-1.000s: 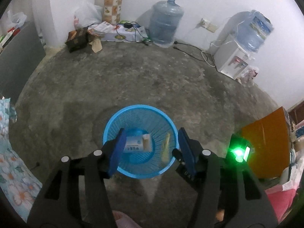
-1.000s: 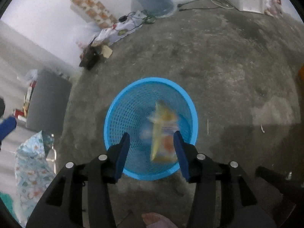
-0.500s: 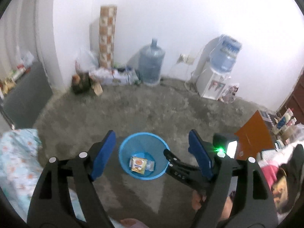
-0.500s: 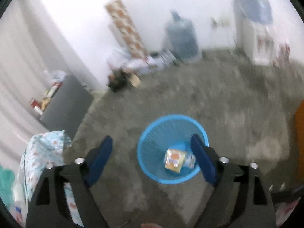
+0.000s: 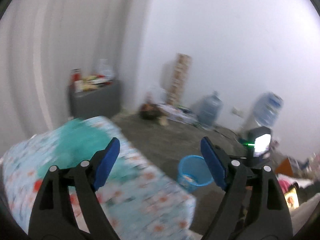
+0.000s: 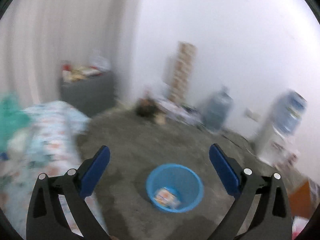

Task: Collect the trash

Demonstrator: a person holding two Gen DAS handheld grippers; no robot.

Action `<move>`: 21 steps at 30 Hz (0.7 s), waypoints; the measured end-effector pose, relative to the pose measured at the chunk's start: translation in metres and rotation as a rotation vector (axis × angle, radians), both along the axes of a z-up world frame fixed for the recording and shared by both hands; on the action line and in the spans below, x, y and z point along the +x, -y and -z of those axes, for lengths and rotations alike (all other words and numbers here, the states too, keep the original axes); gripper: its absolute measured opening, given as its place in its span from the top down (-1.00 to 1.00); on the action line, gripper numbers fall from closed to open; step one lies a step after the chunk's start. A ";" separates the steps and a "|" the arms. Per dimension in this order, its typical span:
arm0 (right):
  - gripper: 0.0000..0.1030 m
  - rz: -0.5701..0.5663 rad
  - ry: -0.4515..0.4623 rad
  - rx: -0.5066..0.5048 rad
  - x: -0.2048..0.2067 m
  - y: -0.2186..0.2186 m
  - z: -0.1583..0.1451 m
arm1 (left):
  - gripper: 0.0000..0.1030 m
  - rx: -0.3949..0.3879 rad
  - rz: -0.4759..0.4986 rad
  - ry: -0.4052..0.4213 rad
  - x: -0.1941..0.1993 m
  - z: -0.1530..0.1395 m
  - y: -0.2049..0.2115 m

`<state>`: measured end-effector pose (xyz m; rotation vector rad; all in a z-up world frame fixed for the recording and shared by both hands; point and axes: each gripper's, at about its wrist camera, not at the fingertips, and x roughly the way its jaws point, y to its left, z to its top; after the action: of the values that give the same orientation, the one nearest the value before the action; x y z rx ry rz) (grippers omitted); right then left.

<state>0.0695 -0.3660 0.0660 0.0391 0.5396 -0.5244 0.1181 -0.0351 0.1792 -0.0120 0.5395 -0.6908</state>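
Both black two-finger grippers with blue pads pointed slightly downward across the grey concrete floor, high above it. The left gripper had its jaws opening with nothing between them; the right gripper likewise was spreading wide and carried nothing. One round blue plastic mesh basket stood on the floor, well apart from both grippers, with blurred trash packets lying at its bottom; their count could not be told. Two large blue water bottles stood by the white wall, and a floral-patterned mattress lay at left.
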 end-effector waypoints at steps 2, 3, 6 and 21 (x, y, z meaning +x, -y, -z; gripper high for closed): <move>-0.88 -0.135 0.118 0.066 -0.015 -0.017 -0.012 | -0.59 -0.021 -0.095 0.015 -0.013 0.005 -0.042; -0.88 -0.198 0.158 0.104 -0.020 -0.024 -0.016 | -0.61 -0.025 -0.156 0.025 -0.022 0.009 -0.066; -0.88 -0.399 0.196 0.255 -0.024 -0.048 -0.021 | -0.62 -0.024 -0.285 0.021 -0.041 0.026 -0.120; -0.14 -1.025 -0.204 0.645 0.014 -0.220 0.047 | -0.31 -0.027 -0.393 -0.209 -0.084 0.152 -0.190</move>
<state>0.0838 -0.1456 0.0186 0.3068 0.8233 0.6648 0.0339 0.1545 0.0271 -0.2127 0.7049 -0.3139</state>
